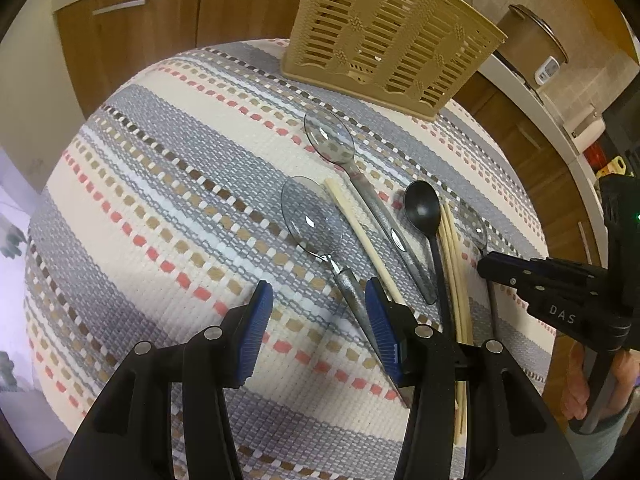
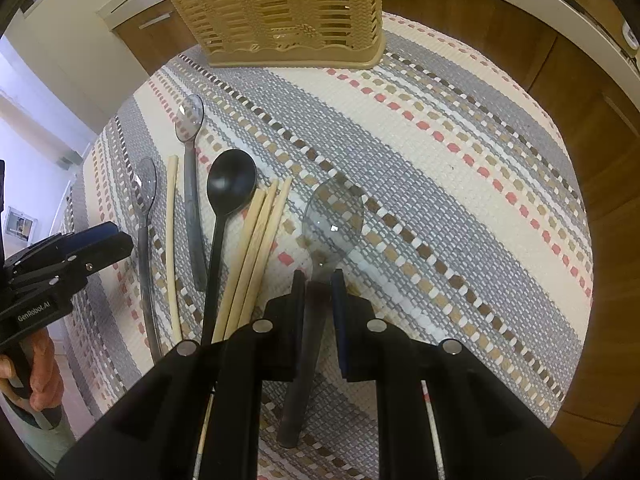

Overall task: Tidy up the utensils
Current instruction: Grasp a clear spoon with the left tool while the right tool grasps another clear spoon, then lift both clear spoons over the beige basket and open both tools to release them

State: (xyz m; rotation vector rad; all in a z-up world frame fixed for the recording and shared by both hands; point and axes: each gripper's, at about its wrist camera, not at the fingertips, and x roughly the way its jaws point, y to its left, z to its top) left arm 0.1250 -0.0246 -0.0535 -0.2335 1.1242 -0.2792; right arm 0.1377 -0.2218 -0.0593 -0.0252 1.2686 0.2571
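Nearest the front edge of the striped mat (image 2: pixel 460 128), the right gripper (image 2: pixel 318 280) has its fingers closed on the neck of a clear spoon (image 2: pixel 334 220), just below the bowl, a hold that I judge suits lifting it. The left gripper (image 1: pixel 320 300) hangs with its blue pads (image 1: pixel 256 328) wide apart and empty, one pad just beside another clear spoon (image 1: pixel 312 220), perhaps lined up for that one. Further along lie loose chopsticks (image 2: pixel 256 248), a black spoon (image 2: pixel 230 184) and a third clear spoon (image 1: pixel 330 136), side by side, handles toward the person. At the mat's far edge stands the tan slotted basket (image 2: pixel 280 12), likely where everything belongs.
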